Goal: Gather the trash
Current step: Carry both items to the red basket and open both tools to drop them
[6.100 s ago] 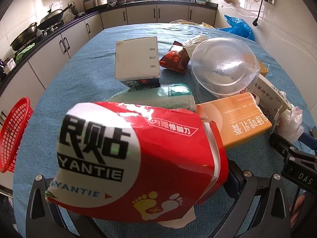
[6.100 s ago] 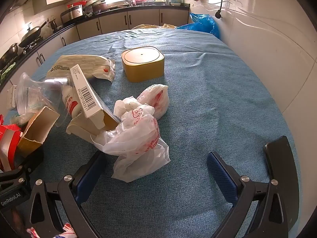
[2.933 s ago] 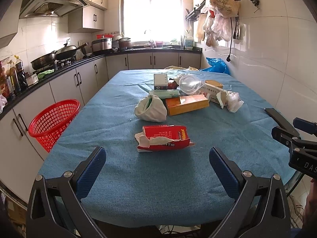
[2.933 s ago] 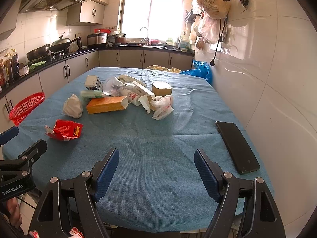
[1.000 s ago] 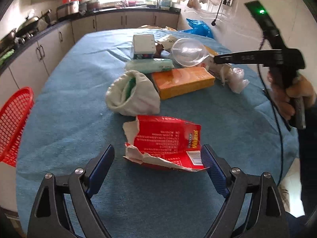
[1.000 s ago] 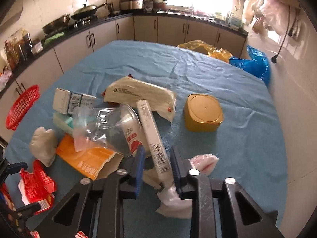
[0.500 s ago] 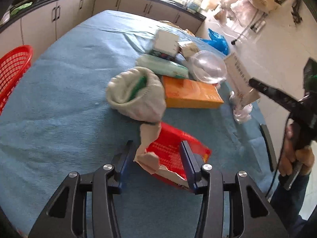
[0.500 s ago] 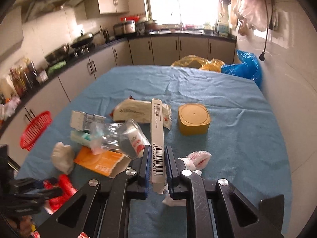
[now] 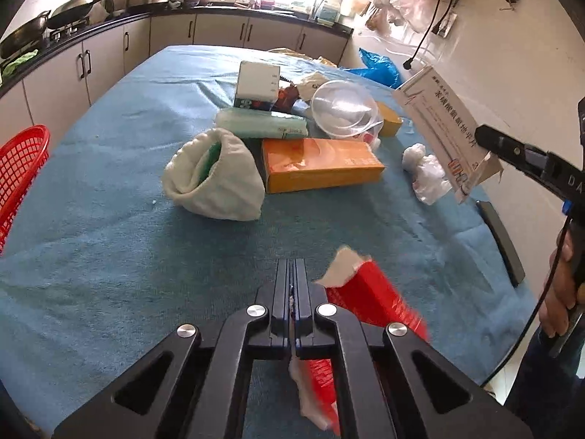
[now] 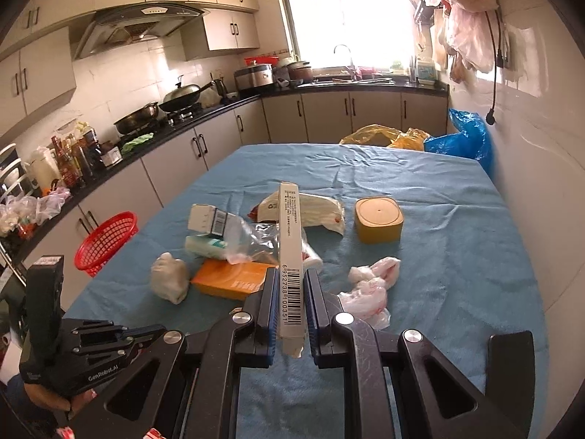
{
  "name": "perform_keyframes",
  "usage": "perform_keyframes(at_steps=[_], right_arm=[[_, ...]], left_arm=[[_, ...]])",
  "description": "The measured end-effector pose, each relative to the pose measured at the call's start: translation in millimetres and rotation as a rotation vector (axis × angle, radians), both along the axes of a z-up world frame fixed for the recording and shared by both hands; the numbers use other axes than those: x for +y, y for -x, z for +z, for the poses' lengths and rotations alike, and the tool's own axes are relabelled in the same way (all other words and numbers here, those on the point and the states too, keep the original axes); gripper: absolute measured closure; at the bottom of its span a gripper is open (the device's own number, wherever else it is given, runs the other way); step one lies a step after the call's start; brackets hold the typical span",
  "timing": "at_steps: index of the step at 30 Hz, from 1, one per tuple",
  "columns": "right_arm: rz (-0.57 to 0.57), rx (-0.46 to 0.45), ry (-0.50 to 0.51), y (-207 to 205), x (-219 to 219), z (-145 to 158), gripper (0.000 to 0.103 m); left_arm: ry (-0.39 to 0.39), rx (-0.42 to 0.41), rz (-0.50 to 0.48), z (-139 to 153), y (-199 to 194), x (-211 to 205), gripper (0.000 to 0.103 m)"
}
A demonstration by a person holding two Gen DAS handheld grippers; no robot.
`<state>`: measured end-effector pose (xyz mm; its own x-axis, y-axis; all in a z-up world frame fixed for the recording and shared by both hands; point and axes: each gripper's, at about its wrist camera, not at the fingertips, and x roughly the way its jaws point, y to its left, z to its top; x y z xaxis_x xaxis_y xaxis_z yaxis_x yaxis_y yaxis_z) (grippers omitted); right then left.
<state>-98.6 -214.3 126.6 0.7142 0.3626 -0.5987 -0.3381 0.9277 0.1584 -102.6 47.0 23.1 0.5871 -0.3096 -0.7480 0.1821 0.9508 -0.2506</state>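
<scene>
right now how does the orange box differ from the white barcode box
The orange box lies flat on the blue tablecloth, touched by no gripper; the white barcode box is off the table, clamped in the right gripper. The orange box is broad and squat; the white one is slim and long, pointing away from the fingers. Both are cardboard cartons.

A barcode numbered 6952738100351 runs down the narrow white cardboard box (image 10: 290,252) at 12 o'clock of the right-wrist view; "GenRobot.AI" marks the black gripper body (image 10: 87,355) at 8 o'clock. The box's Chinese print is probably unreadable here.
</scene>
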Motion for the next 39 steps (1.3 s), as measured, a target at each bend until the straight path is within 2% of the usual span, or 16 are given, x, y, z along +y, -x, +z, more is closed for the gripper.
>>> perform_keyframes(at_steps=[5,6,7,8,9,10,11,15,18,21,23,24,25,26,33,39], right_arm=[[0.012,-0.001,-0.002,6,1,-2,0.088],[0.015,0.000,0.001,7,1,-4,0.088],[0.017,0.000,0.002,8,1,-4,0.088],[0.019,0.000,0.002,9,1,-4,0.088],[0.023,0.001,0.002,9,1,-5,0.088],[0.026,0.000,0.003,11,2,-5,0.088],[0.027,-0.001,0.004,12,1,-5,0.088],[0.027,0.000,-0.010,14,-2,-5,0.088],[0.028,0.000,-0.021,16,-4,-6,0.088],[0.036,-0.001,-0.026,19,-3,-6,0.088],[0.044,-0.001,-0.027,22,-1,-6,0.088],[0.045,-0.001,-0.027,23,-1,-6,0.088],[0.048,0.000,-0.028,24,-1,-6,0.088],[0.052,0.001,-0.032,26,0,-6,0.088],[0.079,0.017,-0.041,28,7,-8,0.088],[0.123,0.025,-0.047,24,26,-3,0.088]], left_arm=[[-0.018,0.004,-0.002,3,2,9,0.102],[-0.018,0.023,0.005,2,0,11,0.097],[-0.011,0.038,0.009,2,-1,12,0.083],[0.001,0.046,0.005,2,0,15,0.073],[0.005,0.041,0.003,3,1,17,0.054],[-0.003,0.026,0.016,5,5,19,0.047],[-0.013,0.016,0.025,8,8,21,0.047],[0.011,0.030,0.016,11,21,24,0.047],[-0.002,0.051,0.011,7,29,19,0.049],[-0.017,0.081,-0.008,-2,28,9,0.073],[-0.038,0.064,0.001,-5,26,4,0.080],[-0.048,0.063,0.004,-6,25,1,0.087],[-0.042,0.063,-0.001,-7,23,0,0.094],[-0.031,0.063,0.001,-7,22,-1,0.096],[-0.032,-0.016,0.008,4,26,-3,0.100],[-0.002,-0.072,0.074,28,24,25,0.100]])
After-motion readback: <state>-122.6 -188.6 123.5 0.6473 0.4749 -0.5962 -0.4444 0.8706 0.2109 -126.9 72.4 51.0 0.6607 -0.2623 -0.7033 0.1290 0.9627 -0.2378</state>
